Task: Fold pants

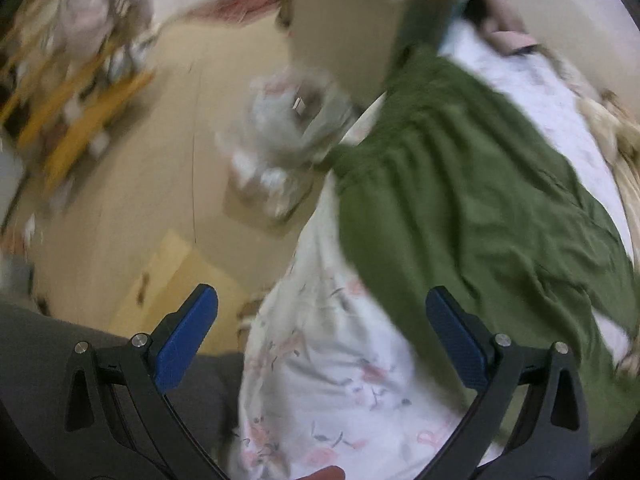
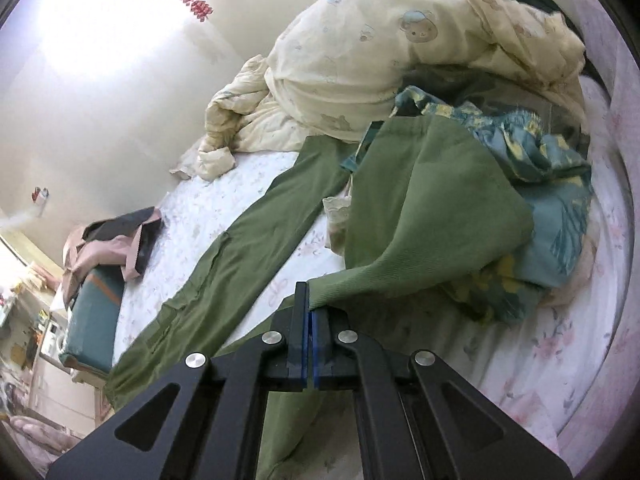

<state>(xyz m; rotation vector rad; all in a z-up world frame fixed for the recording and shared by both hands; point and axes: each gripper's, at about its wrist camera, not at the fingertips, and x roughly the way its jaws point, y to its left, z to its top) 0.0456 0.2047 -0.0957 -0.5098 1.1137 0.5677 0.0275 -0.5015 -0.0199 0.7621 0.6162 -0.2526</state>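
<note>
Olive green pants (image 2: 224, 256) lie on a bed with a white floral sheet (image 2: 208, 208). One leg lies flat toward the far end; the other leg (image 2: 432, 208) is lifted and draped over bedding. My right gripper (image 2: 310, 300) is shut on the cuff of that lifted leg. In the left wrist view the pants (image 1: 460, 200) spread over the bed's edge, waistband toward the far side. My left gripper (image 1: 322, 304) is open and empty, held above the sheet (image 1: 340, 380) just left of the pants. That view is blurred.
A cream quilt with bear print (image 2: 380, 52) is heaped at the far side. A blue patterned cloth (image 2: 540, 184) lies under the lifted leg. A pink and black garment (image 2: 116, 244) sits on a teal box. Left of the bed is floor with a white bag (image 1: 288, 128).
</note>
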